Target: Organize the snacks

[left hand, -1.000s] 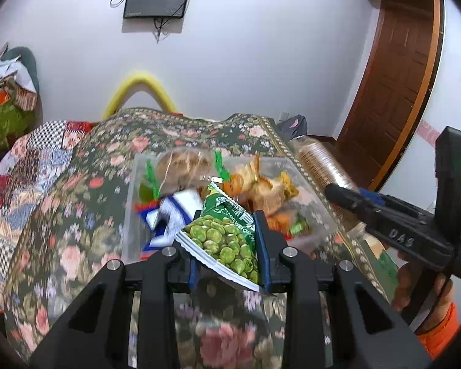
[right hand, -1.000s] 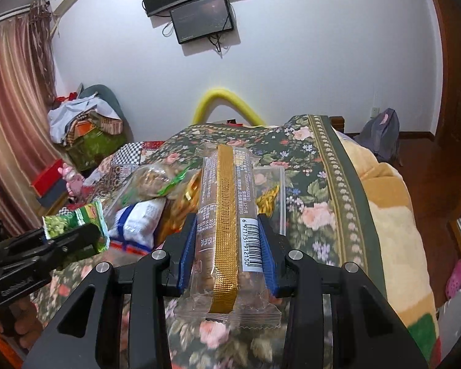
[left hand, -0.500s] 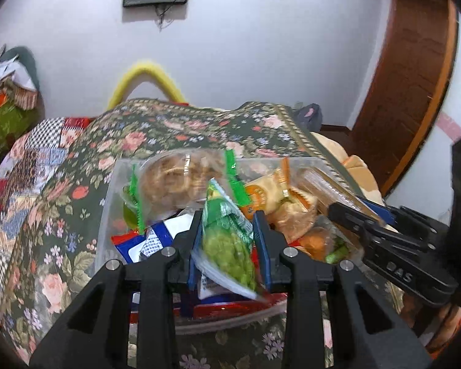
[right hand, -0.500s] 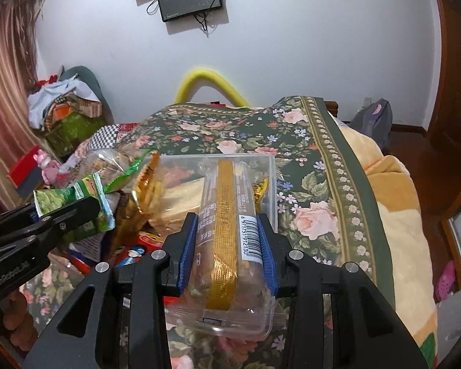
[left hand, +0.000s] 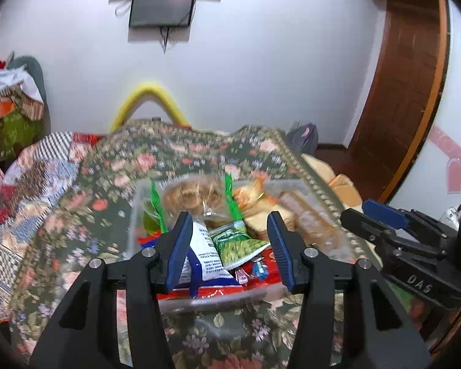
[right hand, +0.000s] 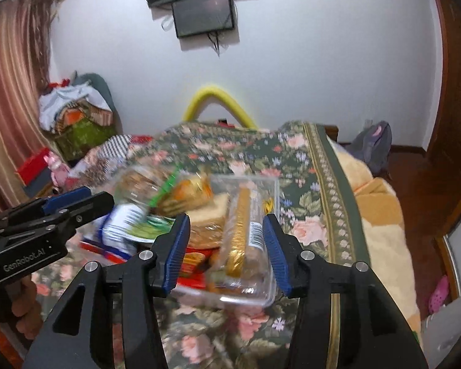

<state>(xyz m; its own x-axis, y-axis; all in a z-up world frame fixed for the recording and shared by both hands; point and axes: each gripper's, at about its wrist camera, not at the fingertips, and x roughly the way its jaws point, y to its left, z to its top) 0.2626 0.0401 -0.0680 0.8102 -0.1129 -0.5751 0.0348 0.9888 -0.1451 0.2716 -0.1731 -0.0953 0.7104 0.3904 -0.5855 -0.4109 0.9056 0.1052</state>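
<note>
A clear plastic bin [left hand: 199, 303] [right hand: 246, 299] full of snack packs sits on the floral bedspread. The green pea packet [left hand: 238, 244] [right hand: 152, 226] lies inside it on a blue-and-white pack [left hand: 207, 263]. The long gold-striped cracker pack [right hand: 242, 236] [left hand: 310, 224] lies along the bin's right side. My left gripper [left hand: 229, 247] is open and empty just above the bin's near edge; it also shows in the right wrist view [right hand: 86, 200]. My right gripper [right hand: 224, 249] is open and empty over the bin's right part; it also shows in the left wrist view [left hand: 372, 220].
The floral bedspread [left hand: 107, 203] covers the bed around the bin. A yellow arched tube [left hand: 150, 98] stands at the far end. A pile of clothes [right hand: 73, 113] is at the far left. A wooden door [left hand: 402, 92] and a grey bag [right hand: 373, 147] are at the right.
Both grippers have opened. The green pea packet and the long cracker pack, held a second ago, now lie in the bin.
</note>
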